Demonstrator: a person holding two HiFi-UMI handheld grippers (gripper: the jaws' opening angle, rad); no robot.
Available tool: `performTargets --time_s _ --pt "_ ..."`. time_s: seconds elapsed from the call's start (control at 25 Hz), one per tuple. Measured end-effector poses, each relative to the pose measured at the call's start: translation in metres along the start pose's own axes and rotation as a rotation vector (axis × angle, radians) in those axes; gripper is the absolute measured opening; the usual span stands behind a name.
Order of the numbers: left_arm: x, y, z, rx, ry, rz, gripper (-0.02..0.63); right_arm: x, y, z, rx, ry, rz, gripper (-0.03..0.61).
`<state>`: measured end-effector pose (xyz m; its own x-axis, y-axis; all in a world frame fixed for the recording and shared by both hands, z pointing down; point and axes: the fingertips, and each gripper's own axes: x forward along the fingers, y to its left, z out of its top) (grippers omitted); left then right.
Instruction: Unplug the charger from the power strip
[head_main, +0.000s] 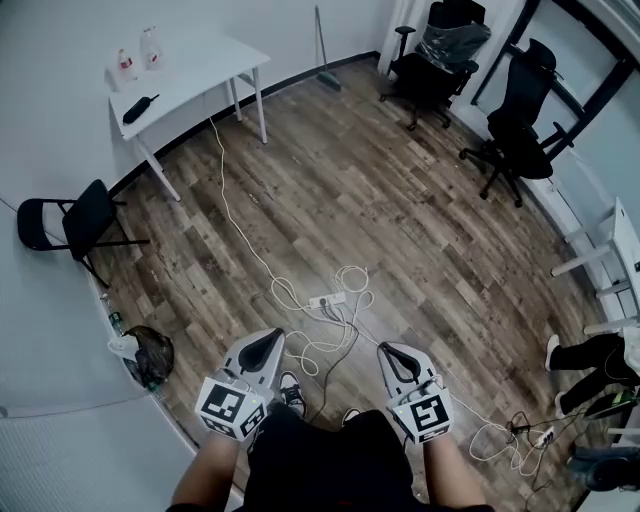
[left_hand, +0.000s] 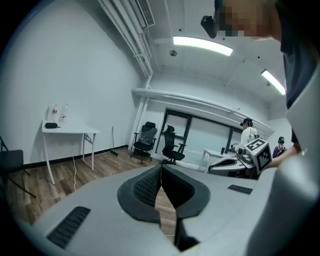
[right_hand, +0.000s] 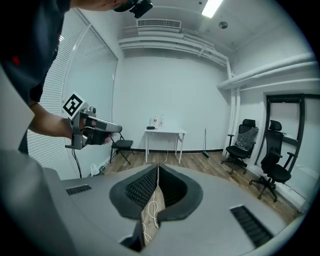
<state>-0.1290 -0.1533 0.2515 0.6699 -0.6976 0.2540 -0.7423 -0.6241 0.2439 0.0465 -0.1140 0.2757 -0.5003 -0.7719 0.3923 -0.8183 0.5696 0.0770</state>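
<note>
Two tools up in front of the person, side by side, noses angled slightly down toward the floor; the left hand-held gripper has its jaws pressed together at the tips, nothing between them; the right hand-held gripper is the same story, jaws closed tip to tip and empty.

Down on the wooden floor, ahead of the pair and between them, lies the white power strip; loops of white cable tangle around it; one long white lead runs off toward the white surface by the far wall; the charger is too small to pick out among the plugs from up here. Both tools hang well apart from the strip, touching nothing.

On the surface stand two bottles beside a dark object; a black folding chair sits at the left wall; black office chairs stand at the far right; a second strip with its own cable lies off to the person's right.
</note>
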Motion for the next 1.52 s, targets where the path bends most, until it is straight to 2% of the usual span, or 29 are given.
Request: performTargets --time_s 0.2,0.56,0.8,1.0,1.04,1.12,1.16,1.4,1.52 --pt "0.04 0.04 -0.022 -0.009 0.057 0.017 0.023 0.052 -0.034 -0.032 -0.004 0.09 0.008 0.025" --pt "0.158 0.065 -0.113 -0.008 0.093 0.061 0.023 0.133 -0.115 -0.128 0.016 0.102 0.079 0.025" --pt "0.23 0.095 -0.214 -0.028 0.146 0.092 0.023 0.21 -0.153 -0.226 0.016 0.135 0.115 0.025" --pt "0.277 0.124 -0.311 -0.058 0.201 0.074 0.023 0.268 -0.155 -0.32 -0.011 0.189 0.177 0.026" --pt "0.286 0.129 -0.331 -0.061 0.209 0.067 0.023 0.28 -0.155 -0.342 -0.021 0.201 0.195 0.035" --pt "0.305 0.139 -0.374 -0.064 0.224 0.051 0.023 0.303 -0.157 -0.388 -0.039 0.232 0.225 0.109" --pt "0.316 0.144 -0.396 -0.065 0.234 0.042 0.023 0.315 -0.159 -0.412 -0.053 0.247 0.236 0.121" --pt "0.372 0.173 -0.531 -0.074 0.324 -0.018 0.023 0.382 -0.162 -0.54 -0.118 0.323 0.312 0.153" --pt "0.394 0.187 -0.59 -0.053 0.353 -0.044 0.023 0.407 -0.154 -0.599 -0.142 0.342 0.35 0.161"
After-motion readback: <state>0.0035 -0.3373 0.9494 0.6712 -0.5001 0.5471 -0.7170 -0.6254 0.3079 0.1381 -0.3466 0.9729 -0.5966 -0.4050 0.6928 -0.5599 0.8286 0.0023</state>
